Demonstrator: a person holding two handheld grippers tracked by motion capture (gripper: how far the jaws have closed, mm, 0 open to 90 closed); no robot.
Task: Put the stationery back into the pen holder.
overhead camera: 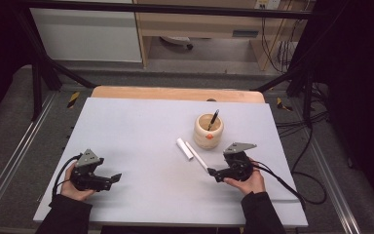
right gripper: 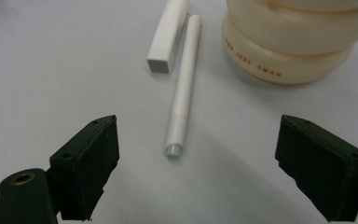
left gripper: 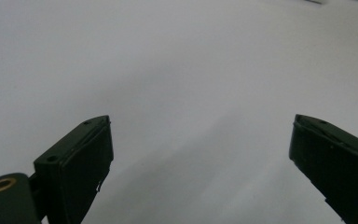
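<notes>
1. The white pen point(right gripper: 182, 88) is being approached by the right gripper point(overhead camera: 213, 172), whose jaws are being held wide apart with nothing between them; the pen's near end is lying just ahead of the gap, not yet between the jaws
2. The pen is lying flat on the table point(overhead camera: 141, 131), right of centre and nearer the right edge than the left, with a shorter white stick point(right gripper: 168, 35) lying just beside it and the cream cup point(overhead camera: 208, 130) standing close beyond it, towards the far edge
3. A black pen point(overhead camera: 213, 119) is already standing tilted in the cup
4. The step in hand is judged to be the pick-up of the white pen; it would be done well by the jaws being brought forward until the barrel is sitting between the pads, then being lowered close to the surface before being closed
5. The grip is best taken some way up the barrel, clear of the white stick, so that only the pen is being lifted
6. The left gripper point(overhead camera: 117, 178) is being held near the near-left corner, jaws also wide apart and empty, over bare table
7. The surface is being seen as a smooth, pale grey sheet laid over a wooden top whose far edge is showing
8. Dark frame bars, trailing cables and pale cabinets are being seen beyond the table
</notes>
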